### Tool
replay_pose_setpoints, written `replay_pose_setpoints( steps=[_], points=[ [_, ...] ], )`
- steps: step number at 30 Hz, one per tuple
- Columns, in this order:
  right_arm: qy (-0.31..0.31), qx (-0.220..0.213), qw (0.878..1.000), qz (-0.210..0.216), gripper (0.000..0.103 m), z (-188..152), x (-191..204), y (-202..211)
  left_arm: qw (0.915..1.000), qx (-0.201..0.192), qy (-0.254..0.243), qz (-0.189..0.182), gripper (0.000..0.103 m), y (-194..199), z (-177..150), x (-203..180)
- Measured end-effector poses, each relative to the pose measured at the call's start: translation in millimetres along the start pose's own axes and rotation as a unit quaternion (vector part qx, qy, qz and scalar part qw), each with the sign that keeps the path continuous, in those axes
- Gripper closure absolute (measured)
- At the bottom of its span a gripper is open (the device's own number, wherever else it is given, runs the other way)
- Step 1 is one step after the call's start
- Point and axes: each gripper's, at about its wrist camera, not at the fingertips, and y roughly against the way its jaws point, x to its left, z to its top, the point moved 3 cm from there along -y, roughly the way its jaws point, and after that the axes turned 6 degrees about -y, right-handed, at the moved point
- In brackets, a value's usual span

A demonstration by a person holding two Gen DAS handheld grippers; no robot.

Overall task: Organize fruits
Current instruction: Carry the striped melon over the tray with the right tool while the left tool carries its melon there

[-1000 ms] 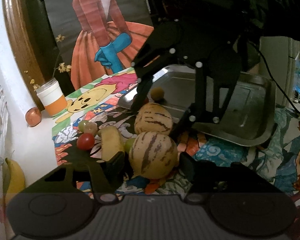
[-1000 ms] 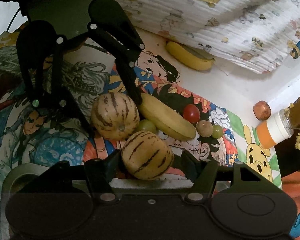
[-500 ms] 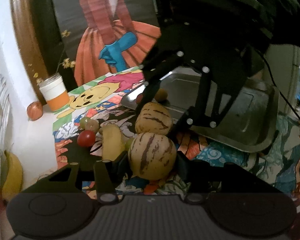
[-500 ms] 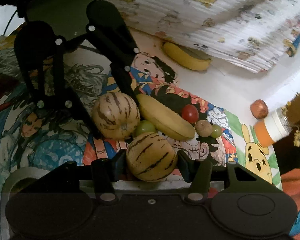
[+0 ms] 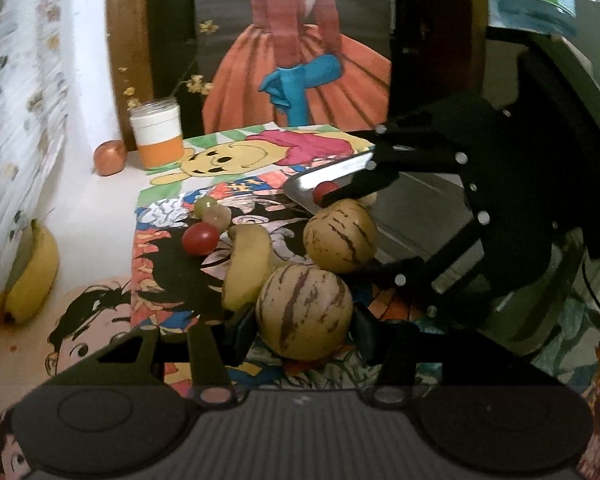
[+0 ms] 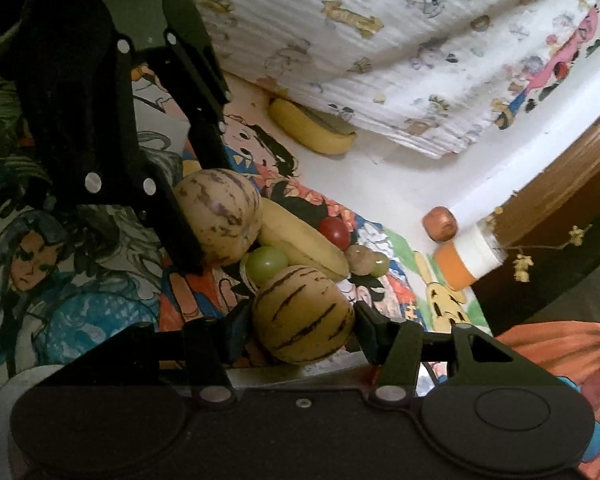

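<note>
**Two hand-held grippers, each closed on a striped melon**

A surface (image 5: 100, 216) covered with bright cartoon-print cloths holds a small heap of fruit. The left hand-held gripper (image 5: 300, 330) clamps its two black fingers against the sides of a round, tan melon with brown stripes (image 5: 304, 312). The right hand-held gripper (image 6: 302, 320) grips a second striped melon (image 6: 302, 314) the same way, approaching from the opposite side. The two melons sit just beside each other, with a green grape (image 6: 266, 262) tucked between them.

Against the melons lies a yellow banana (image 5: 246, 268). Near its far end sit a red cherry tomato (image 5: 200, 238) and two small pale grapes (image 5: 212, 212), touching one another.

Behind the right hand-held gripper a shiny metal tray (image 5: 416, 188) rests on the cloth, with a small red fruit (image 5: 325, 190) at its near corner.

Well apart from the heap, a second banana (image 5: 30, 272) lies at the edge by a patterned white curtain (image 6: 400, 40). An orange-and-white jar (image 5: 156, 138) stands at the back, a coppery round object (image 5: 109, 157) just beside it.
</note>
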Motion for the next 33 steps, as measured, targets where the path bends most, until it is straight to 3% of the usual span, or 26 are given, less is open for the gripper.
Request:
replay_pose_setpoints(
  steps=[4,8,16,24,33],
  points=[
    [-0.004,0.000,1.000,-0.014,0.047,-1,2,0,0.9984,0.010,0.049,0.027,0.048,1,1,4],
    [-0.011,-0.006,1.000,-0.026,0.048,-2,4,3,0.9953,0.005,0.092,0.031,0.048,4,2,12],
    [-0.049,-0.019,0.997,-0.056,0.048,-9,-1,17,0.9911,-0.020,0.112,0.070,0.048,9,8,7],
    [-0.102,-0.004,0.991,-0.092,0.047,-27,-22,46,0.9912,-0.037,0.118,0.049,0.048,-1,33,-9],
    [-0.217,0.023,0.970,-0.110,0.047,-70,-55,68,0.9932,-0.026,0.110,0.027,0.048,-37,65,-27]
  ],
)
